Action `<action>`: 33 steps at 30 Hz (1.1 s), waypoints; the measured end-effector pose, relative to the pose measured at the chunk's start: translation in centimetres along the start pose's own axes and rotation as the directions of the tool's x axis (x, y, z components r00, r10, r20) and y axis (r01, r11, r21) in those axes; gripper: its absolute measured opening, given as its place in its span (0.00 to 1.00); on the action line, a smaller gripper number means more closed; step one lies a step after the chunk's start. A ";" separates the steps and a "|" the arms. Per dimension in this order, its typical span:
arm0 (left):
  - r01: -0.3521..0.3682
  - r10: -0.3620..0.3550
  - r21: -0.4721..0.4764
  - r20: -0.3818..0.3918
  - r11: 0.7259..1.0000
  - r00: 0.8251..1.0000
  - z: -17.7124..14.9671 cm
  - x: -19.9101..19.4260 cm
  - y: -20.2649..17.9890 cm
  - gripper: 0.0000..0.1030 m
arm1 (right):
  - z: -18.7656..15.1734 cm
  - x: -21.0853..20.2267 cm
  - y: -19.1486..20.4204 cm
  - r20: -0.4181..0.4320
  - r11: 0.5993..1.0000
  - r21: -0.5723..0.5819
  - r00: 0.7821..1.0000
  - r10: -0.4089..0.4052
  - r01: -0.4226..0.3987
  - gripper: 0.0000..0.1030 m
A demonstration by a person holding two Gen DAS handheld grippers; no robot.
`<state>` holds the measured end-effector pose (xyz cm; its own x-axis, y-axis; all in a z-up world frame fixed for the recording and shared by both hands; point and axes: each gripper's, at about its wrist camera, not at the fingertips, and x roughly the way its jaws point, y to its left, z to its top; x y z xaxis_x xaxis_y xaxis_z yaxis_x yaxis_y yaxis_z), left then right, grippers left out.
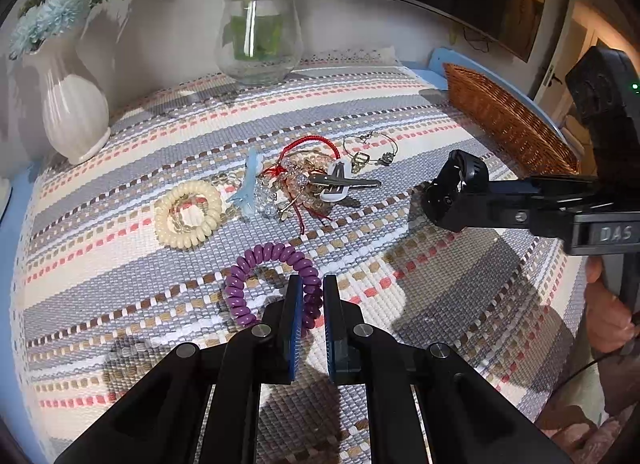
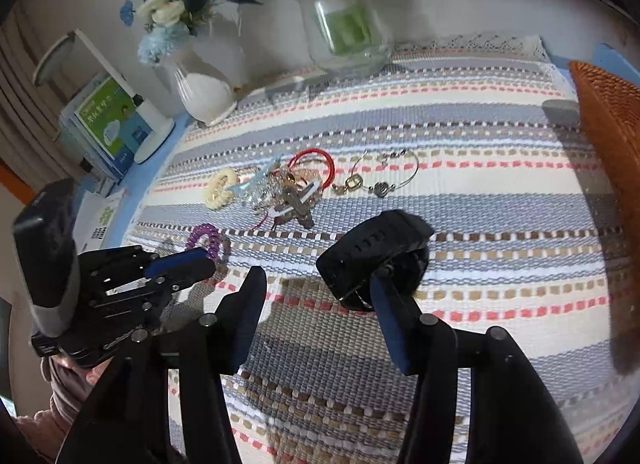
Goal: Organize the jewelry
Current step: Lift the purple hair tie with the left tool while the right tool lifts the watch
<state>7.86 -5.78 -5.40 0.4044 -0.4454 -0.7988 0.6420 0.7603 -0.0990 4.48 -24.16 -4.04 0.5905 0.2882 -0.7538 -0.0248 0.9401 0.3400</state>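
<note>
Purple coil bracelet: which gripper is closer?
Left. The left gripper is shut on the purple coil bracelet; the right gripper is off to its right, beside a black watch.

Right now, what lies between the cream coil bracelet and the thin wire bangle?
The tangled pile: a pale blue piece, red cord, clear beads, a key. It sits between the cream coil bracelet and the wire bangle, clearest in the left wrist view.

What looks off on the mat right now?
The jewelry pile is a tangle: red cord, clear beads and a key overlap at mid-mat. The black watch hangs on one finger of the open right gripper. The left gripper is shut on the purple coil bracelet.
</note>
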 end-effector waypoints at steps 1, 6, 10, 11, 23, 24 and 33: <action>0.001 -0.001 0.000 -0.004 1.000 1.000 0.0 0.1 0.0 0.09 | 0.0 0.3 0.2 0.005 1.000 -0.004 1.000 -0.015 0.015 0.55; 0.007 -0.007 0.001 -0.012 1.000 1.000 0.1 0.6 -0.2 0.09 | 0.3 0.9 0.9 0.032 0.995 -0.053 0.996 -0.079 0.081 0.23; 0.007 -0.007 0.006 -0.006 1.000 1.000 0.5 0.6 -0.5 0.09 | 0.1 0.4 0.9 0.049 0.994 -0.069 0.995 -0.083 0.087 0.20; 0.005 -0.005 0.011 -0.003 1.000 1.000 0.7 0.5 -0.7 0.09 | 0.0 0.1 1.0 0.056 0.993 -0.074 0.994 -0.089 0.093 0.19; 0.014 -0.016 0.069 0.025 0.997 1.000 2.2 -0.6 -4.1 0.09 | 0.4 -4.5 -0.9 0.114 0.987 -0.079 0.985 -0.130 0.140 0.10; 0.013 -0.015 0.068 0.024 0.998 1.000 2.2 -0.6 -4.2 0.09 | 0.4 -4.4 -1.2 0.099 0.989 -0.077 0.988 -0.120 0.128 0.16; -0.004 0.003 0.035 0.019 0.999 1.000 1.7 -0.6 -2.8 0.09 | -1.2 -3.2 -2.2 0.064 0.996 -0.044 0.995 -0.080 0.083 0.78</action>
<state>6.91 -8.44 -3.66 0.4190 -0.4519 -0.7875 0.6630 0.7449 -0.0746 1.68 -26.95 -3.08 0.6411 0.2000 -0.7410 -0.0115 0.9678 0.2513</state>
